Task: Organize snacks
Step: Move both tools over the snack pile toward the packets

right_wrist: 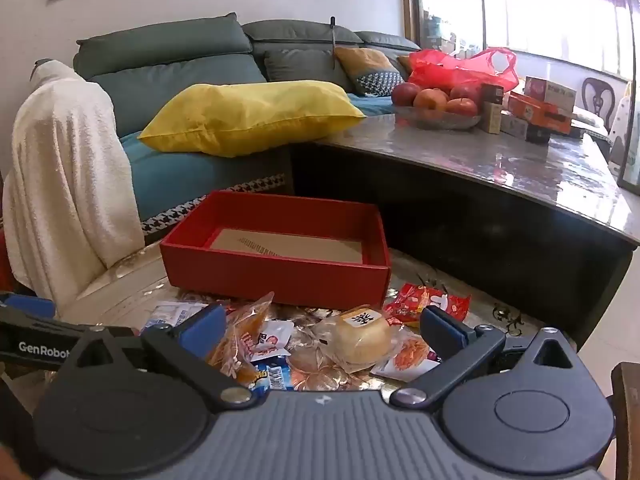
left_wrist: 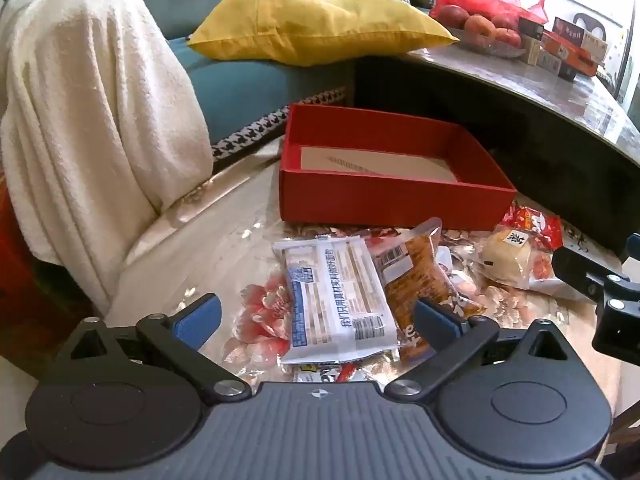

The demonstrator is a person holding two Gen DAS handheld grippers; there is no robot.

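Note:
An empty red box (left_wrist: pixel 394 196) (right_wrist: pixel 276 270) sits on a floral-covered low table, just beyond a heap of wrapped snacks. In the left wrist view my left gripper (left_wrist: pixel 316 322) hangs open over a white and blue packet (left_wrist: pixel 336 300), with a brown snack bag (left_wrist: pixel 420 276) beside its right finger. A round pale bun in clear wrap (left_wrist: pixel 506 256) (right_wrist: pixel 362 336) lies to the right, and a red packet (left_wrist: pixel 534 222) (right_wrist: pixel 426 302) behind it. My right gripper (right_wrist: pixel 320 332) is open above the bun and an orange snack bag (right_wrist: pixel 240 336). Neither gripper holds anything.
A white blanket (left_wrist: pixel 88 120) drapes over a seat at the left. A yellow pillow (right_wrist: pixel 248 116) lies on the teal sofa behind. A higher grey table (right_wrist: pixel 520 168) at the right carries a bowl of apples (right_wrist: pixel 438 106), boxes and a red plastic bag (right_wrist: pixel 464 68).

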